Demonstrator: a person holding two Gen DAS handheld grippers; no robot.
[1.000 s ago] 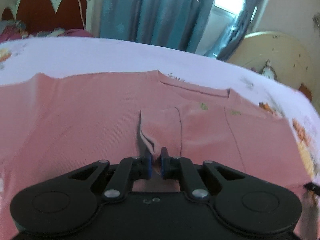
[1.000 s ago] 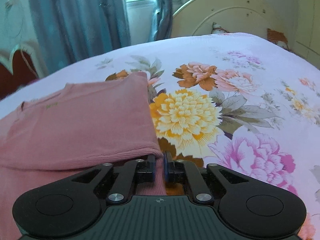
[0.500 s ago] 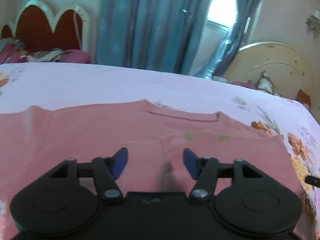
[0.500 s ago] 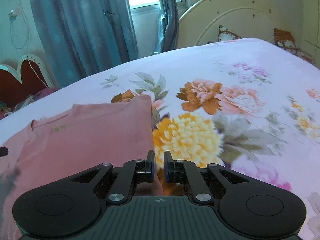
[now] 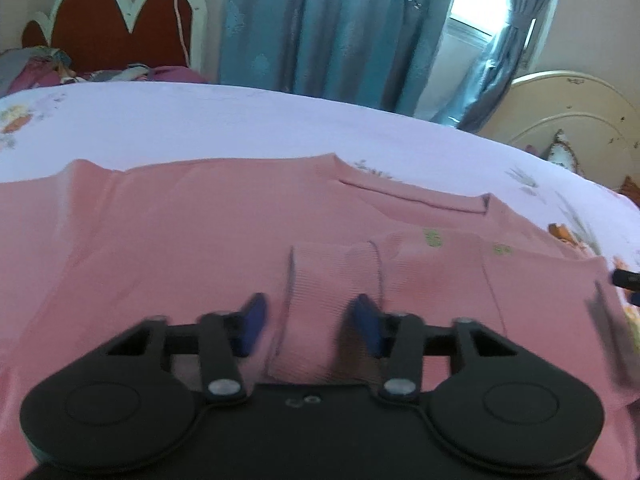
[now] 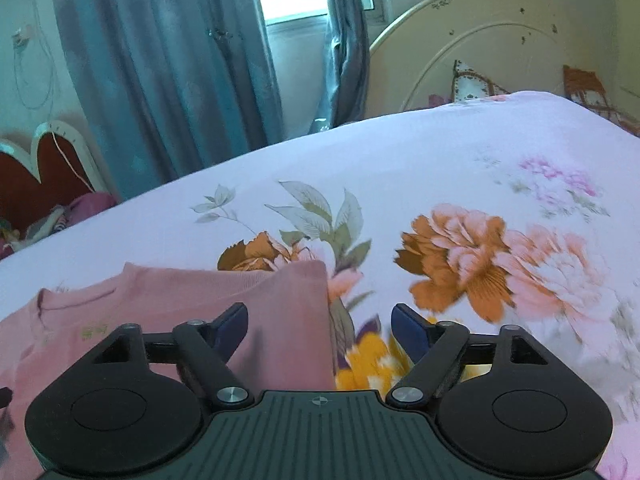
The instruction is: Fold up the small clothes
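A pink ribbed sweater (image 5: 192, 232) lies flat on the floral bed sheet (image 5: 240, 120), neckline away from me. Its right sleeve is folded across the body, with the cuff (image 5: 332, 280) lying between my left fingers. My left gripper (image 5: 310, 322) is open and empty just above the cuff. My right gripper (image 6: 320, 330) is open and empty over the sweater's folded right edge (image 6: 312, 320), where the fabric meets the sheet. The right gripper's tip shows at the right edge of the left wrist view (image 5: 626, 280).
The sheet (image 6: 500, 184) spreads wide to the right of the sweater. A cream headboard (image 6: 492, 40) with pillows stands at the far right. Blue curtains (image 5: 340, 28) and a window are behind. A red scalloped headboard (image 5: 112, 28) with piled clothes is at the far left.
My left gripper let go of the sleeve cuff and opened, leaving it folded on the body. My right gripper then opened too, released the sweater's edge and lifted back a little.
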